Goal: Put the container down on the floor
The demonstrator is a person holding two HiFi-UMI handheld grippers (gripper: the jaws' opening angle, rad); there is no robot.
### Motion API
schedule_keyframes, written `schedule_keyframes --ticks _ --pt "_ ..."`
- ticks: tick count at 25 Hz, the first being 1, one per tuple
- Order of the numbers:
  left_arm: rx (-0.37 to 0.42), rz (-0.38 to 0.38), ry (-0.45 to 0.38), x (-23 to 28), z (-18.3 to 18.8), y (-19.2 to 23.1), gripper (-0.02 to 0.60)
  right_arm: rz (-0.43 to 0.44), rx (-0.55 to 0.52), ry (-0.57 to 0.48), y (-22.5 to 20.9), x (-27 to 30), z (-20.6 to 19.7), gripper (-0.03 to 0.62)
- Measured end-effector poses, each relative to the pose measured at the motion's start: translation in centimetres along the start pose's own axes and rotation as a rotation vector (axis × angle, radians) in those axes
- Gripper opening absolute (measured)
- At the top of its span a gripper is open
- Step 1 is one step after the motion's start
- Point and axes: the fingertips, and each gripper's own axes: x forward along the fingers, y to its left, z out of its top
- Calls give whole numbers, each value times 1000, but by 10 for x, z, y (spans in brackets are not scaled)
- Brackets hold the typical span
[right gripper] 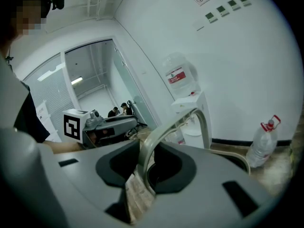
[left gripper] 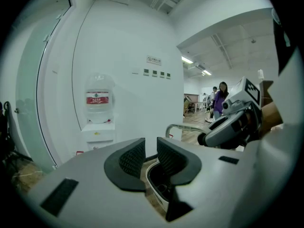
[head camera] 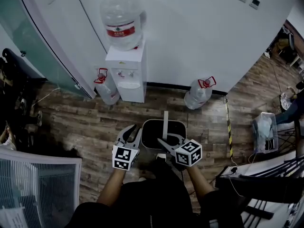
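We hold a pale grey plastic container with a dark inside between our two tools, carried above the brown plank floor rather than resting on it. Its arched grey handle stands upright over the opening. In the head view the container lies just ahead of both tools, with the left gripper at its left rim and the right gripper reaching in over its near right side. In the left gripper view our left gripper has its ribbed black pads close together, and the container's pale rim runs up into the narrow gap between them, so we read it as pinched on that rim. The right gripper shows beyond, beside the handle. In the right gripper view our right gripper is clamped on the handle, which curves up between its two pads and arches away to the right, with the container's rim just past the jaws. The left gripper sits opposite. Ahead, at the floor's far edge against the white wall, stands a white water dispenser with a clear bottle on top, and two more clear bottles on the floor on either side of it.
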Motion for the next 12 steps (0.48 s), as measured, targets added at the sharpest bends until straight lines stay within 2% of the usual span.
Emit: schedule_keyframes --ticks 6,12 --pt "-41 56 10 45 19 12 83 41 -42 31 -46 10 32 103" --pt "-81 121 29 68 25 28 83 85 -73 56 -80 22 59 100"
